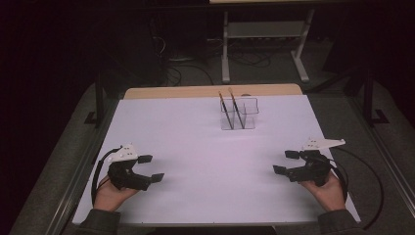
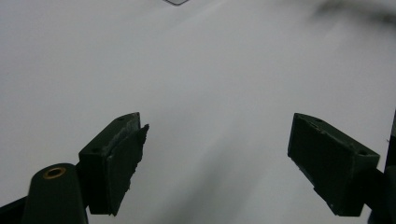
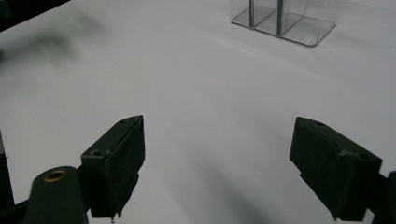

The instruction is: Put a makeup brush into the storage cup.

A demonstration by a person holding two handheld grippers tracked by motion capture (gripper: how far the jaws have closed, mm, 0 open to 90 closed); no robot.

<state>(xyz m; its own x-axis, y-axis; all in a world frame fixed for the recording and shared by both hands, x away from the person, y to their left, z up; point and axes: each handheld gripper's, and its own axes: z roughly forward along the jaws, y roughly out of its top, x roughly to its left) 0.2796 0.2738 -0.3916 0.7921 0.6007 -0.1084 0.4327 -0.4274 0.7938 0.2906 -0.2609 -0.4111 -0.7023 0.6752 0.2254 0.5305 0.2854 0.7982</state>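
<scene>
Both hands sit at the near edge of the white table (image 1: 205, 147): the left gripper (image 1: 151, 168) near the left rim and the right gripper (image 1: 286, 162) near the right rim, each with jaws spread wide and holding nothing. Bare surface lies between them. Toward the far edge stands a clear holder (image 1: 239, 114) with two pencils (image 1: 231, 108).

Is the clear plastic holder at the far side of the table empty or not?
Not empty: the clear plastic holder has two thin pencils standing in it.
</scene>
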